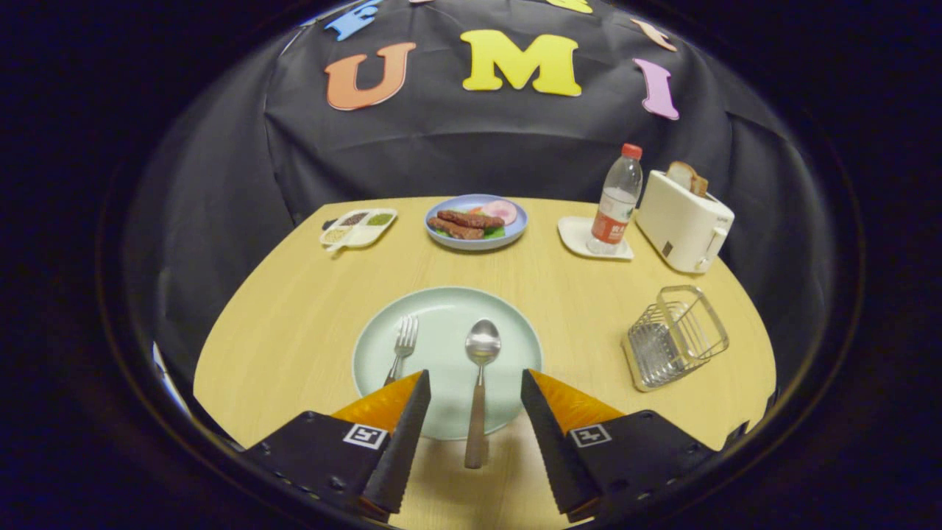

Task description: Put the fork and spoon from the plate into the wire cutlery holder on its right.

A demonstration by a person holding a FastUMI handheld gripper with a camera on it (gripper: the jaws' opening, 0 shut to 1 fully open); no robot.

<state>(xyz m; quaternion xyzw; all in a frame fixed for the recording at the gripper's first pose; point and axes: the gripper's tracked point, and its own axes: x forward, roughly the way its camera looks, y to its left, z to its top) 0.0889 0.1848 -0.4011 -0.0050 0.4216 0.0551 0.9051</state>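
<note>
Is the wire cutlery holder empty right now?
Empty: the wire cutlery holder holds nothing; fork and spoon lie on the plate, gripper open.

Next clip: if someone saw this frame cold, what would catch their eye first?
Probably the pale green plate in the middle of the wooden table, with a fork and a spoon lying on it. The open tongs hover over its near edge, the spoon's handle running between them. To the plate's right stands the wire holder, tilted, with nothing visible inside it.
</note>
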